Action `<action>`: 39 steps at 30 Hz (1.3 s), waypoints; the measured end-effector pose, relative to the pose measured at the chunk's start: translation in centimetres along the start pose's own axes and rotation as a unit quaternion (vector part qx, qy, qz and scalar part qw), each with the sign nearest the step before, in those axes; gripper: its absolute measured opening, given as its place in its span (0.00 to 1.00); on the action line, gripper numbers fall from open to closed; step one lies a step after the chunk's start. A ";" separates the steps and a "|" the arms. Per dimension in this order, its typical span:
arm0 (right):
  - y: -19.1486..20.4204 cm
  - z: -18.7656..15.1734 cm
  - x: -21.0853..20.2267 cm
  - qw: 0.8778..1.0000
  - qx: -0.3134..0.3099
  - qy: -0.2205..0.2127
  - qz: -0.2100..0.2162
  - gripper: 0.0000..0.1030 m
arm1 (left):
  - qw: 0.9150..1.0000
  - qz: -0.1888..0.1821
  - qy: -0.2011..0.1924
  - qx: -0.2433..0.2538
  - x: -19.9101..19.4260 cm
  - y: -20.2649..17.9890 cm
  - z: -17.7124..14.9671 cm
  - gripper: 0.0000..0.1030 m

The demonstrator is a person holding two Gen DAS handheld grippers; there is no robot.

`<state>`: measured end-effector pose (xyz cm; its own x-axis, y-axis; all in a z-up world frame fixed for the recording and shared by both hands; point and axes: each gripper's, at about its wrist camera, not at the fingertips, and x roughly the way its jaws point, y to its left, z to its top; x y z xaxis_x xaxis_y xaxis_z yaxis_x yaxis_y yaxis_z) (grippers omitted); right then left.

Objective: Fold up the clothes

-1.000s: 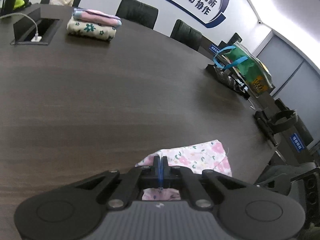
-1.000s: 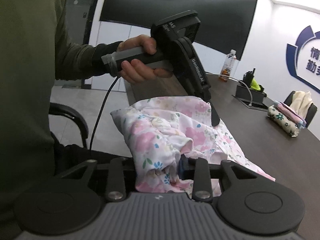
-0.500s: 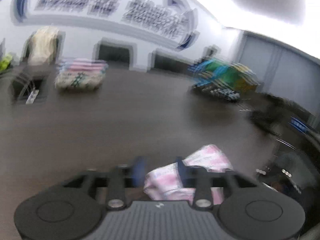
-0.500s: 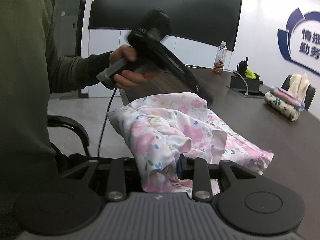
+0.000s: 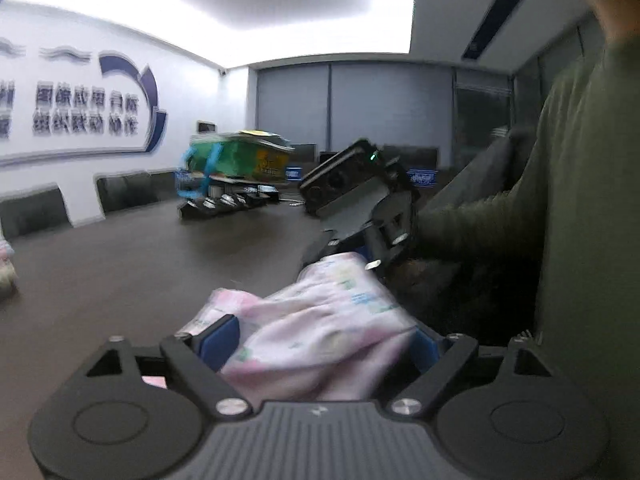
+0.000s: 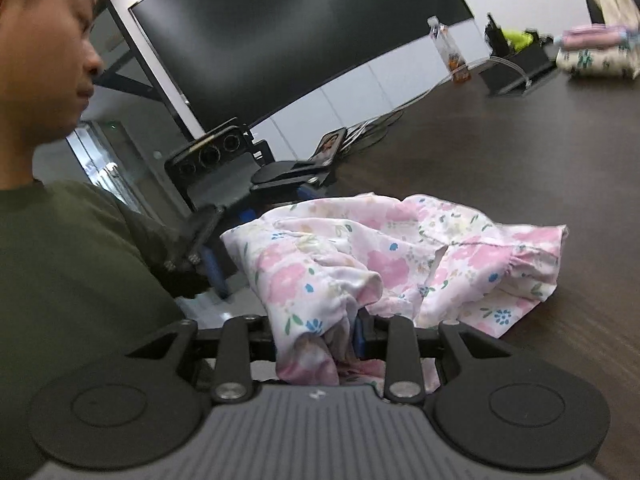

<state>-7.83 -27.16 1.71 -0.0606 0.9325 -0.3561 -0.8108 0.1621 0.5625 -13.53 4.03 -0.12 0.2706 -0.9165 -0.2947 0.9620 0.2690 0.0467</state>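
Note:
A pink-and-white floral garment [image 6: 404, 252] lies crumpled on the dark table [image 6: 520, 152], its near end bunched up in my right gripper [image 6: 316, 336], which is shut on it. In the left wrist view the same garment [image 5: 320, 328] lies between the blue pads [image 5: 224, 338] of my left gripper [image 5: 324, 340], whose fingers stand wide open. The two grippers face each other across the cloth. The right gripper [image 5: 352, 256] shows at the cloth's far end, and the left gripper [image 6: 230, 240] sits at the garment's left edge. This view is blurred.
A stack of folded clothes [image 6: 592, 52] sits far back on the table beside a cable box [image 6: 516, 64] and a bottle [image 6: 452, 56]. A phone [image 6: 332, 146] leans at the left. A green bag [image 5: 240, 156] stands at the far end. The person's green sleeve [image 5: 500, 216] is close.
My left gripper went from shut on the garment to wide open and swung right to face the right gripper. The right gripper kept its hold while the garment spread lower onto the table.

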 end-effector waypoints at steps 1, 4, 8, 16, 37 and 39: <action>-0.2 0.0 0.0 1.000 0.009 0.001 0.011 0.29 | 1.000 -0.006 0.012 -0.010 0.5 0.2 0.1 0.80; -0.6 0.2 -0.2 0.999 0.038 0.001 0.030 0.29 | 0.993 -0.061 0.064 -0.083 2.2 1.6 0.2 0.34; 0.1 -0.2 -2.2 0.998 0.043 -0.037 -0.015 0.52 | 0.974 -0.063 0.068 -0.205 2.8 4.6 -0.1 0.24; 2.0 -1.2 -3.1 0.970 0.006 -0.172 -0.172 0.60 | 0.894 -0.075 0.066 -0.438 3.1 9.5 -2.2 0.20; 0.2 2.1 4.7 0.926 0.097 -0.092 -0.353 0.23 | 0.870 0.291 0.032 -0.397 1.3 6.7 1.2 0.75; 0.4 2.2 4.4 0.921 0.107 -0.102 -0.359 0.27 | 0.860 0.333 0.031 -0.386 2.0 6.2 1.7 0.73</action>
<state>-7.12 -22.24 2.01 0.5757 0.5976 -0.5581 -0.4644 0.8007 0.3783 -6.99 3.35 1.15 0.7260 -0.4723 -0.4998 0.2775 0.8662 -0.4155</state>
